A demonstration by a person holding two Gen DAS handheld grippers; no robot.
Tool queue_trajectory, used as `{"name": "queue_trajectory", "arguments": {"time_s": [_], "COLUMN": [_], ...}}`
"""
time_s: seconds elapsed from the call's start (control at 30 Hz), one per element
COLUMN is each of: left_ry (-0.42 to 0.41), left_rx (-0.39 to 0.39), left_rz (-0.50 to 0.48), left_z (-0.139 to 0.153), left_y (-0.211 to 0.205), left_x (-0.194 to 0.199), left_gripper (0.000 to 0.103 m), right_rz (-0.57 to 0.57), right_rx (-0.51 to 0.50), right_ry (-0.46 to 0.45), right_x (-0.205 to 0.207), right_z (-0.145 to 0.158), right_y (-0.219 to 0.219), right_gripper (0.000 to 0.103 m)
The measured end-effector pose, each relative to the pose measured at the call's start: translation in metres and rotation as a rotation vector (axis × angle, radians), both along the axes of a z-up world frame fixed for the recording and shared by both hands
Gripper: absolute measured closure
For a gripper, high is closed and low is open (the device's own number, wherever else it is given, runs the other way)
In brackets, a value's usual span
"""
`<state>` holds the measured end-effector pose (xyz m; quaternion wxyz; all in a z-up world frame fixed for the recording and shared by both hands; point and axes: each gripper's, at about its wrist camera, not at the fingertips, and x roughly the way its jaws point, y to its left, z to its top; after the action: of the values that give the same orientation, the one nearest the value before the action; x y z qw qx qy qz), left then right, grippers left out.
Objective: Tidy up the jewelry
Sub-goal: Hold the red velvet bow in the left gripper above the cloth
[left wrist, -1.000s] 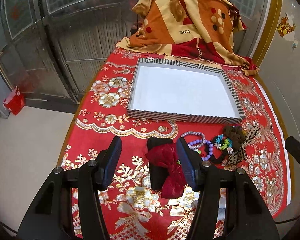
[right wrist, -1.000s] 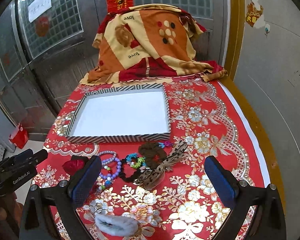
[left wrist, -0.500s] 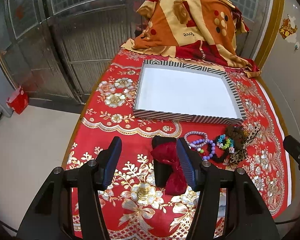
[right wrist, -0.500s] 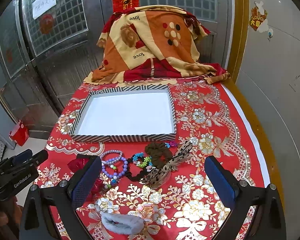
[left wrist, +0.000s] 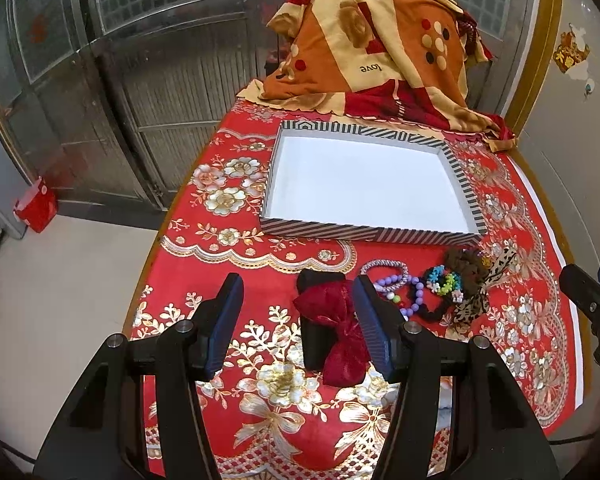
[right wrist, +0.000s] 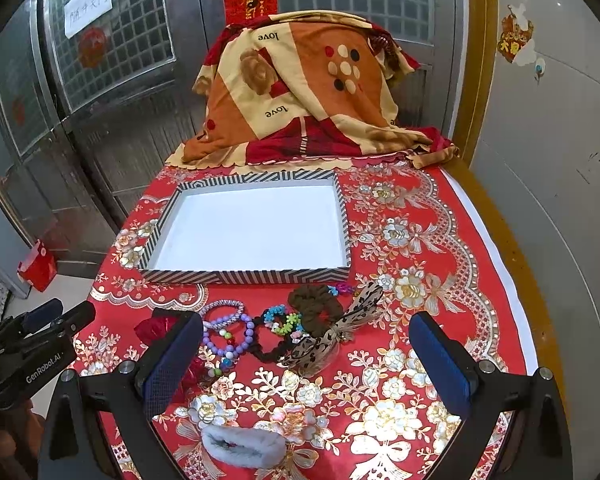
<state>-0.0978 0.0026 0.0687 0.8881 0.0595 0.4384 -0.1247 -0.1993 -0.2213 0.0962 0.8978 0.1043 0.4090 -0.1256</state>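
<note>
The tablecloth [right wrist: 440,264] is showing red with gold and white floral print. The tray [right wrist: 244,277] is showing black-and-white striped walls and a white floor. The bow [left wrist: 336,320] is showing dark red on black. The bracelet [right wrist: 228,340] is showing lilac beads. The scrunchie [right wrist: 314,306] is showing brown. The blanket [right wrist: 300,92] is showing orange, cream and red patches.

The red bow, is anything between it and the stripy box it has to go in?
Nothing visible blocks it. The red bow lies between the open fingers of the left hand-held gripper, and only bare tablecloth lies between it and the striped box. The bead bracelets sit off to its right.
</note>
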Motion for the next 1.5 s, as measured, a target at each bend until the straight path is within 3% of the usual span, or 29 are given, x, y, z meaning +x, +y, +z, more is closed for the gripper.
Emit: {"name": "queue_trajectory", "arguments": {"time_s": [1.5], "left_ry": [0.032], "left_rx": [0.012], "left_rz": [-0.004], "left_z": [-0.01], "left_y": [-0.007], "left_x": [0.003], "left_gripper": [0.047], "right_rz": [0.021], "right_rx": [0.007], "right_ry": [0.037], "right_x": [0.01], "right_z": [-0.011], "right_y": [0.004], "right_gripper": [0.001]}}
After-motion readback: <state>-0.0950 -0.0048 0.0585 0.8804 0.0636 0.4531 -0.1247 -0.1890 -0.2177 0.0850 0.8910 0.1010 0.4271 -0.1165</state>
